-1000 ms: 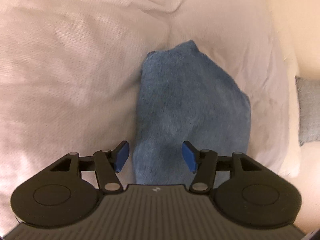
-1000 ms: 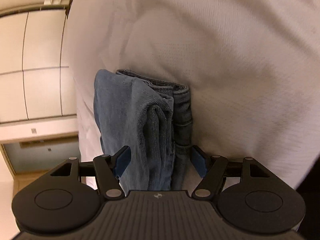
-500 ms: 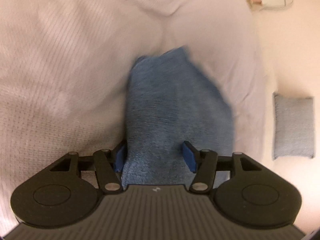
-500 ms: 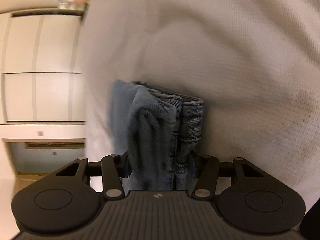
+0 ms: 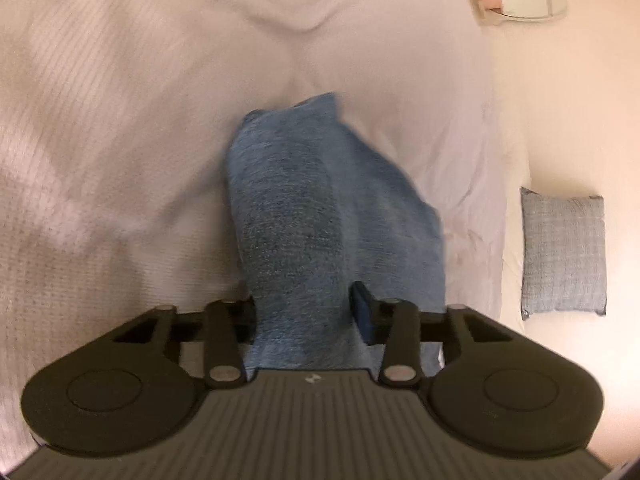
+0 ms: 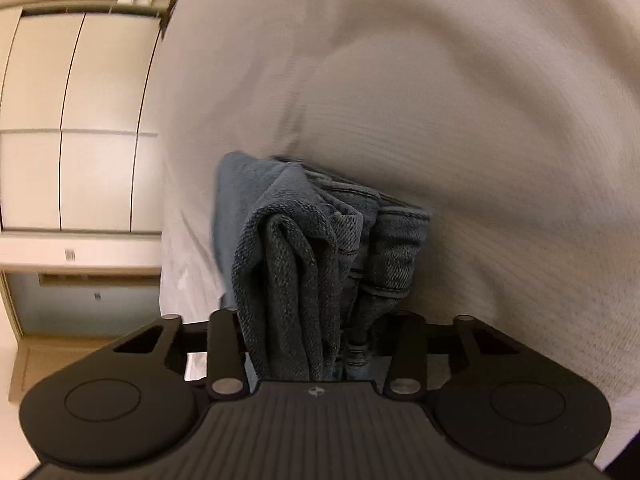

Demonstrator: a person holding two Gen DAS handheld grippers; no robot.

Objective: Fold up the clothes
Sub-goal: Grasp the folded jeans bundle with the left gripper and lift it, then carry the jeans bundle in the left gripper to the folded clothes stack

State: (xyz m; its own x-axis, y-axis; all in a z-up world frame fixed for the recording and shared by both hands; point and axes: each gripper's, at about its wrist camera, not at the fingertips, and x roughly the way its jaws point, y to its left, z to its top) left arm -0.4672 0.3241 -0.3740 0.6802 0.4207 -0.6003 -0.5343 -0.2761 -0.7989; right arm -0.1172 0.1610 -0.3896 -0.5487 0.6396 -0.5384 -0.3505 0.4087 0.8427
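A pair of folded blue jeans [image 5: 320, 208] lies on the white bedspread [image 5: 120, 120]. In the left wrist view my left gripper [image 5: 306, 312] is shut on the near end of the folded jeans, the denim bulging between its blue pads. In the right wrist view the stacked layers and seams of the folded jeans [image 6: 320, 256] face me. My right gripper [image 6: 316, 340] is shut on this thick edge, its pads buried in the cloth. Both views are blurred by motion.
A grey-blue cushion [image 5: 562, 252] lies on the pale floor right of the bed. A round mirror-like tray [image 5: 520, 0] sits at the top right. Beyond the bed edge the right wrist view shows white cupboard doors [image 6: 80, 120] and a shelf.
Both grippers went from open around the jeans to shut on them. The bundle has shifted with them, and the cushion and cupboards have slid further into view.
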